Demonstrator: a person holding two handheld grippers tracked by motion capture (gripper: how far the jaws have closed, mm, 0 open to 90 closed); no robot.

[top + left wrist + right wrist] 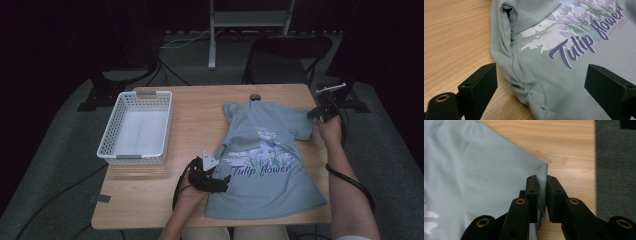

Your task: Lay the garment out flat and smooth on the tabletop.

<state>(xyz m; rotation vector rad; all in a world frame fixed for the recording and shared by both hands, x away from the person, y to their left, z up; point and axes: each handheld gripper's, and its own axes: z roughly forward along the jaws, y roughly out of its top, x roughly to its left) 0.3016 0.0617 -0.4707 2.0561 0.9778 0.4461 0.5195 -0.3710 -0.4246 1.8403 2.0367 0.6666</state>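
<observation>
Shirt [270,165] spread flat on table [200,115], print side up, occupying centre to lower right of high view; collar toward top of frame, hem toward bottom. "Tulip flower" lettering legible across lower chest.

Left gripper [212,180] at lower centre of high view, lying at shirt's left side seam, partly over fabric. In left gripper view [541,82], jaws spread wide, one at lower left over bare wood, other at lower right over cloth; bunched side seam running between them, untouched by either pad. Nothing gripped.

Right gripper [322,111] at upper right of high view, at tip of shirt's right sleeve near table edge. In right gripper view [541,195], jaws nearly together at lower centre, sleeve hem corner standing in narrow gap between them. Cloth lying against left pad; thin gap visible toward right pad. Grip loose at best, firm clamping not confirmed.

Basket [136,95], white, at upper left of table, well apart from shirt and both grippers.
</observation>
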